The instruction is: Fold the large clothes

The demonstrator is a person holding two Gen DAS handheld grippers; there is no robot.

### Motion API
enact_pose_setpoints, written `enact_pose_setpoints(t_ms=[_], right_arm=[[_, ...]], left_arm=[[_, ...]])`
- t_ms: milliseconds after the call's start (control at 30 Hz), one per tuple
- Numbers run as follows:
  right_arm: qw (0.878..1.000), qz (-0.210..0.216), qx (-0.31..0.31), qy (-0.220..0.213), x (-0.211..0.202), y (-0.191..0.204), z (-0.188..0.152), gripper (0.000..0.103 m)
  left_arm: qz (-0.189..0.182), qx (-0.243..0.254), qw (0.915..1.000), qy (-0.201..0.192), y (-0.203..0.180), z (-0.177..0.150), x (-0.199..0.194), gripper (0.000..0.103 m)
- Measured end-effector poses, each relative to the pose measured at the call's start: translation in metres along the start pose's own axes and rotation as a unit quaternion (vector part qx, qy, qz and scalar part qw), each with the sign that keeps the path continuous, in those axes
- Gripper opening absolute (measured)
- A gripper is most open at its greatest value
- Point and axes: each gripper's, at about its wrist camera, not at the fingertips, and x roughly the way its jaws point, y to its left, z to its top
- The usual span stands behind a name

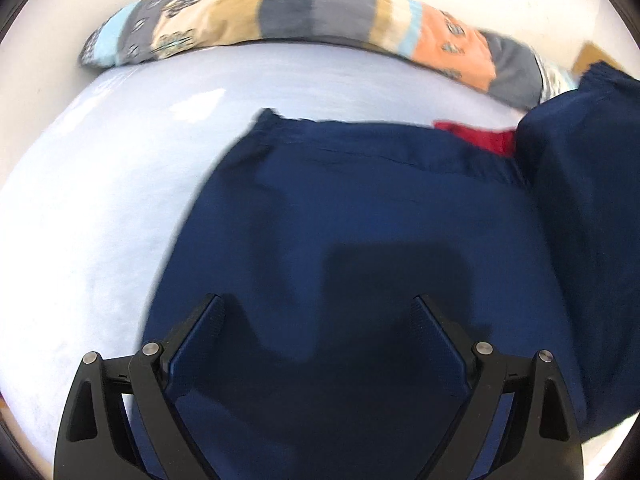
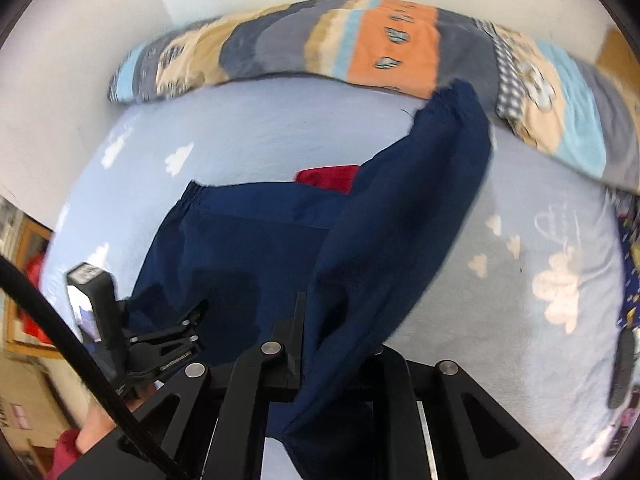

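Note:
A large navy blue garment (image 1: pixel 352 216) lies spread on the light blue bed sheet (image 1: pixel 100 184). My left gripper (image 1: pixel 318 320) is open just above the cloth, its fingers (image 1: pixel 200 332) wide apart with nothing between them. My right gripper (image 2: pixel 320 320) is shut on a fold of the navy garment (image 2: pixel 400 216) and holds it lifted, so the cloth drapes over its fingers (image 2: pixel 294 332). That raised fold also shows at the right in the left wrist view (image 1: pixel 584 208). A red piece (image 2: pixel 328 178) peeks out at the garment's far edge.
A long patchwork bolster pillow (image 1: pixel 304 12) lies along the white wall at the far side of the bed, also in the right wrist view (image 2: pixel 392 44). The left gripper unit (image 2: pixel 120 332) shows at lower left. Furniture and clutter (image 2: pixel 24 280) stand beside the bed.

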Motion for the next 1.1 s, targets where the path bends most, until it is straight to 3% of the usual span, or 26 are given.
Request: enact_pose_setpoints(t_ms=[167,300,433,500,567,633,667,733,767,800,867,933,1033,1100], right_arm=[[0.997,-0.067,-0.043,0.018,0.036,0.088,0.012,0.011],[0.992,-0.107,-0.057,0.028,0.074,0.143,0.017,0.011],[0.993,-0.102,-0.051,0.020,0.110,0.201,0.024,0.006],[0.990,-0.123,-0.060,0.014,0.126,0.222,0.020,0.006],[0.993,-0.108,-0.042,0.010,0.145,0.229,0.015,0.007],[0.996,-0.083,-0.037,-0.006,0.146,0.230,0.008,0.014],[0.996,-0.067,-0.050,-0.010,0.144,0.232,0.003,0.024],[0.996,-0.071,-0.058,-0.015,0.137,0.235,-0.004,0.033],[0.993,-0.079,-0.090,-0.019,0.135,0.246,-0.008,0.046],[0.989,-0.075,-0.126,-0.020,0.131,0.260,-0.014,0.050],[0.990,-0.002,-0.134,-0.041,0.108,0.274,-0.022,0.044],[0.991,0.078,-0.089,-0.056,0.071,0.262,-0.021,0.043],[0.976,0.203,-0.022,-0.080,0.022,0.215,-0.021,0.043],[0.977,0.179,-0.002,-0.120,-0.012,0.170,-0.024,0.046]], left_arm=[[0.023,-0.051,0.9976,-0.041,0.060,0.000,-0.038,0.093],[0.038,-0.096,0.9934,-0.050,0.108,-0.003,-0.056,0.093],[0.069,-0.126,0.9873,-0.067,0.149,-0.005,-0.074,0.093],[0.091,-0.137,0.9831,-0.080,0.168,-0.007,-0.084,0.093],[0.106,-0.148,0.9794,-0.088,0.184,-0.007,-0.092,0.093],[0.102,-0.160,0.9774,-0.093,0.193,-0.008,-0.097,0.093],[0.096,-0.172,0.9757,-0.097,0.199,-0.009,-0.100,0.093],[0.098,-0.180,0.9736,-0.101,0.203,-0.007,-0.103,0.093],[0.100,-0.187,0.9716,-0.105,0.205,-0.005,-0.105,0.093],[0.099,-0.192,0.9704,-0.108,0.206,-0.004,-0.107,0.093],[0.102,-0.203,0.9670,-0.115,0.208,-0.005,-0.110,0.093],[0.103,-0.209,0.9650,-0.119,0.211,-0.008,-0.112,0.093],[0.092,-0.196,0.9707,-0.105,0.205,-0.008,-0.103,0.093],[0.084,-0.177,0.9757,-0.098,0.194,-0.007,-0.098,0.093]])
